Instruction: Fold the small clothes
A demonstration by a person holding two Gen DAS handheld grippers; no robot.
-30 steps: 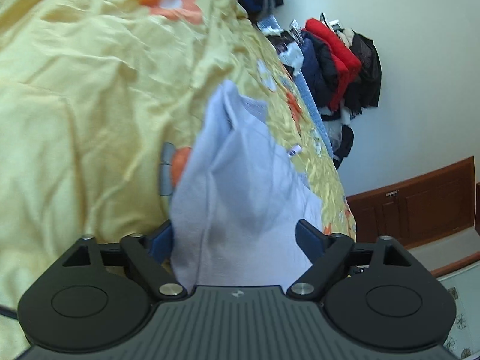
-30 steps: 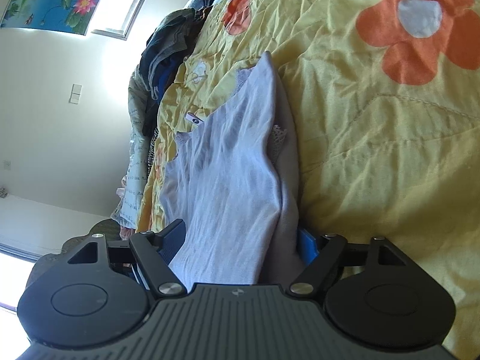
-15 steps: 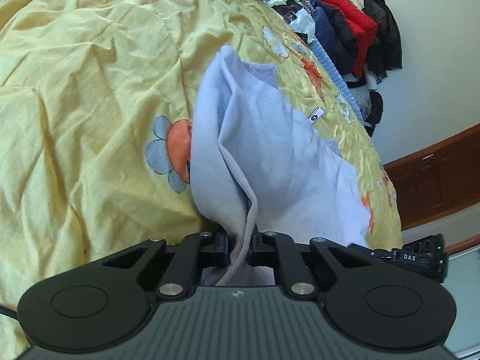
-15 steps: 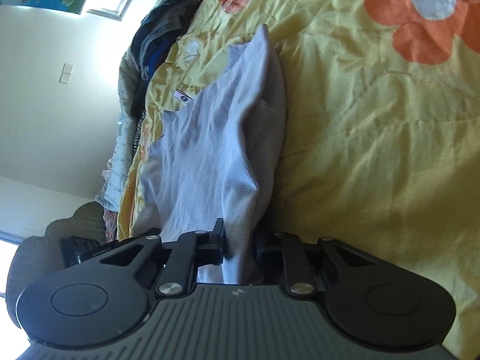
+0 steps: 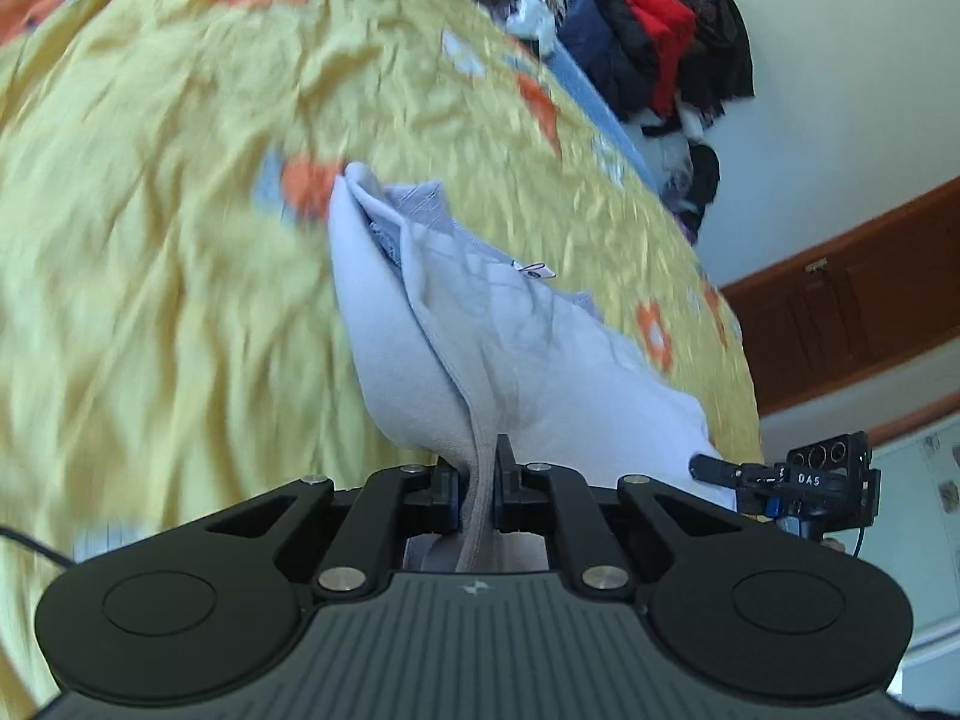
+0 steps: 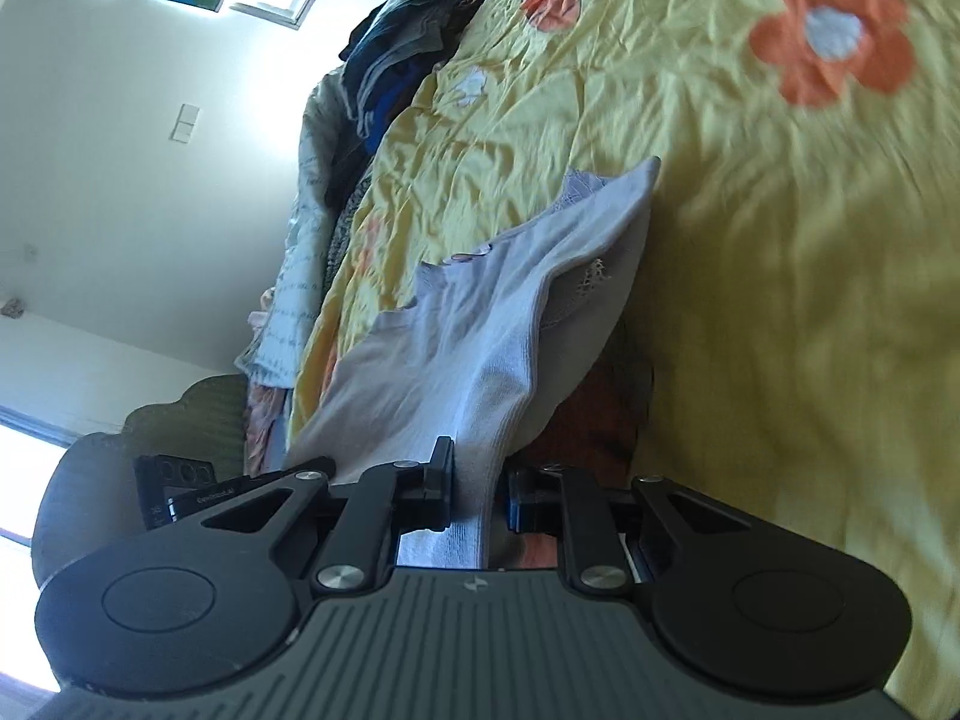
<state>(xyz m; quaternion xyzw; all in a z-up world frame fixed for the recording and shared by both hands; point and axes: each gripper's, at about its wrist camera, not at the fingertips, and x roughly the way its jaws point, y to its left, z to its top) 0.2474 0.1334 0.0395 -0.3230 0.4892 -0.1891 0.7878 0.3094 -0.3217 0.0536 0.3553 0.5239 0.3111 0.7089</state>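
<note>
Both claws pinch garment (image 5: 516, 360) hem; left claw (image 5: 477, 495) | right claw (image 6: 477, 495); cloth trails ahead

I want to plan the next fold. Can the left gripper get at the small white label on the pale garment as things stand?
Probably not: the left gripper is shut on the pale garment, so it is occupied. The white label itself lies uncovered further up the cloth.

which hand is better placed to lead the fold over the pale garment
Neither clearly. The left gripper and right gripper each clamp a near edge of the pale garment, its far end on the yellow bedspread. Both should carry it together.
</note>
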